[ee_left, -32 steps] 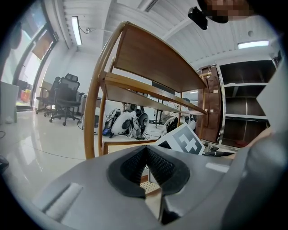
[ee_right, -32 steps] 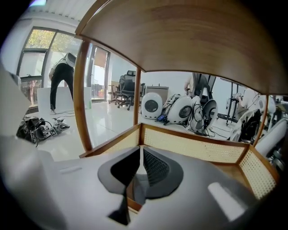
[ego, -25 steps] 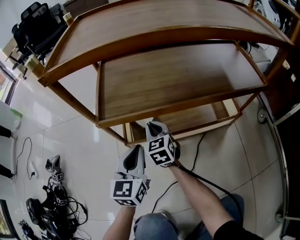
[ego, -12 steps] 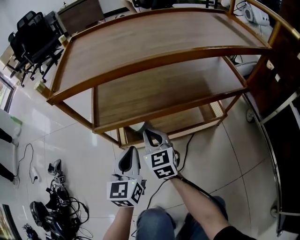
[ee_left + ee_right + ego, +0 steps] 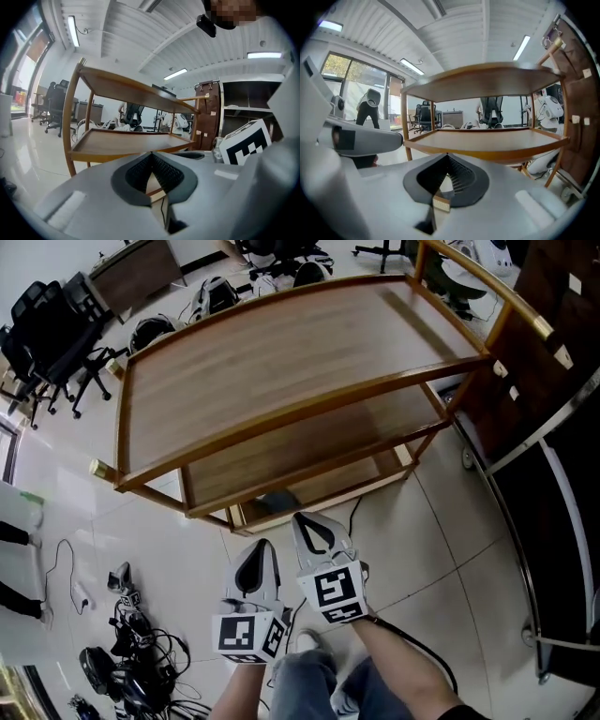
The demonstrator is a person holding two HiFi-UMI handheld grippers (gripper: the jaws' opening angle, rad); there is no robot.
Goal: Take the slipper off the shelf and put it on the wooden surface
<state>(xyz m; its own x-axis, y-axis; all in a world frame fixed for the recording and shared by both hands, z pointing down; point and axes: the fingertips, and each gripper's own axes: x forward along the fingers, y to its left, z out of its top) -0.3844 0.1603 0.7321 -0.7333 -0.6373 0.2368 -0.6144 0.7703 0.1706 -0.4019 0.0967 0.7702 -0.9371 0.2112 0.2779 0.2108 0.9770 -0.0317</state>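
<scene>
The three-tier wooden shelf (image 5: 281,362) stands in front of me on the tiled floor. A grey shape (image 5: 277,501), possibly the slipper, lies on its lowest tier, mostly hidden by the tier above. My left gripper (image 5: 265,546) and right gripper (image 5: 302,518) hover side by side over the floor, short of the shelf's front edge. Both are shut with nothing between the fingertips. The left gripper view shows its jaws (image 5: 151,153) pointing at the middle tier (image 5: 126,140). In the right gripper view the shut tips (image 5: 448,155) face the same tier (image 5: 487,140).
Black office chairs (image 5: 52,324) stand at the back left. A heap of cables and gear (image 5: 122,662) lies on the floor at the lower left. A dark cabinet with a metal rail (image 5: 553,437) borders the right side. A black cable (image 5: 359,510) runs under the shelf.
The view has drawn back from the shelf, which now looks smaller and further off. Both grippers have come back from the lowest tier toward me, still empty.
</scene>
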